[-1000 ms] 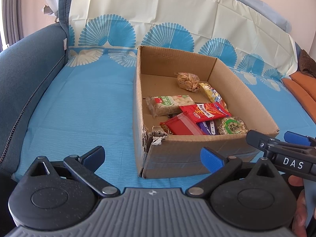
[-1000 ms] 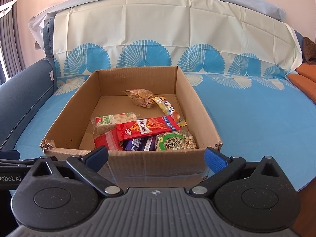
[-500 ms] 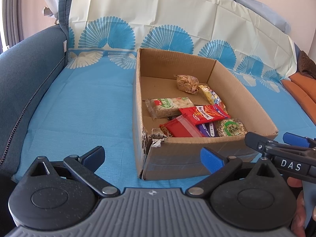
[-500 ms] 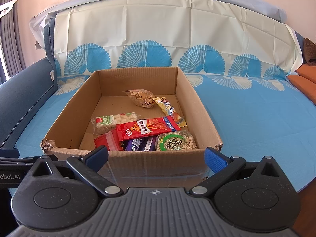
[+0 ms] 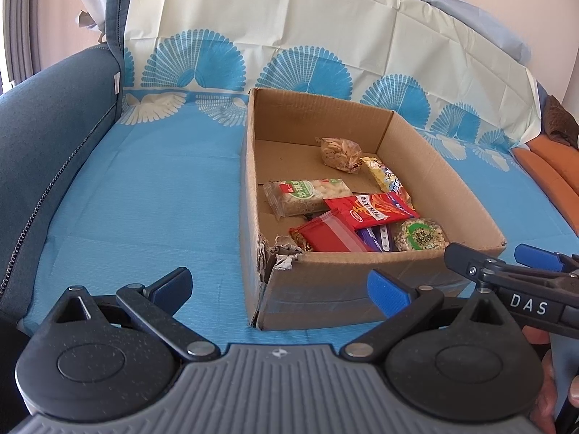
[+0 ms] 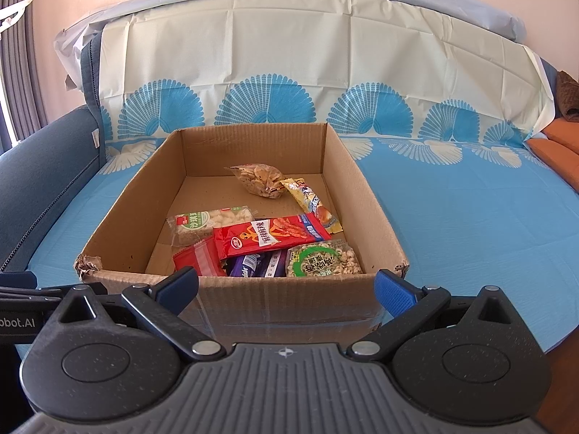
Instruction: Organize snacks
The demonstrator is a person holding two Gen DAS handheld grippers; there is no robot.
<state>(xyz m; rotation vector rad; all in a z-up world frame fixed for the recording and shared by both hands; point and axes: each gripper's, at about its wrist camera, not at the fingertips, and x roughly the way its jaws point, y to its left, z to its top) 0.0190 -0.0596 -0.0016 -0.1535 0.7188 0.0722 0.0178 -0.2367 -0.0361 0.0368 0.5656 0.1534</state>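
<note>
An open cardboard box (image 5: 445, 173) (image 6: 365, 195) sits on the blue sofa cover and holds several snack packs: a red pack (image 5: 369, 208) (image 6: 267, 238), a green-labelled rice bar (image 5: 304, 193) (image 6: 206, 222), a clear bag of crackers (image 5: 340, 153) (image 6: 258, 179), a yellow bar (image 5: 383, 177) (image 6: 313, 202), a round peanut pack (image 5: 419, 240) (image 6: 322, 258) and purple bars (image 6: 253, 266). My left gripper (image 5: 280, 287) is open and empty, in front of the box's near left corner. My right gripper (image 6: 286, 287) is open and empty at the box's near wall; it also shows in the left wrist view (image 5: 506, 264).
The dark blue sofa arm (image 5: 39, 144) (image 6: 39, 177) rises at the left. The covered backrest (image 5: 289, 36) (image 6: 289, 58) stands behind the box. Orange cushions (image 5: 550, 170) (image 6: 557, 144) lie at the far right. The box's near left corner (image 5: 278, 253) is torn.
Both grippers have drifted slightly; the box sits a little lower and closer in the left view. Nothing was taken hold of or let go.
</note>
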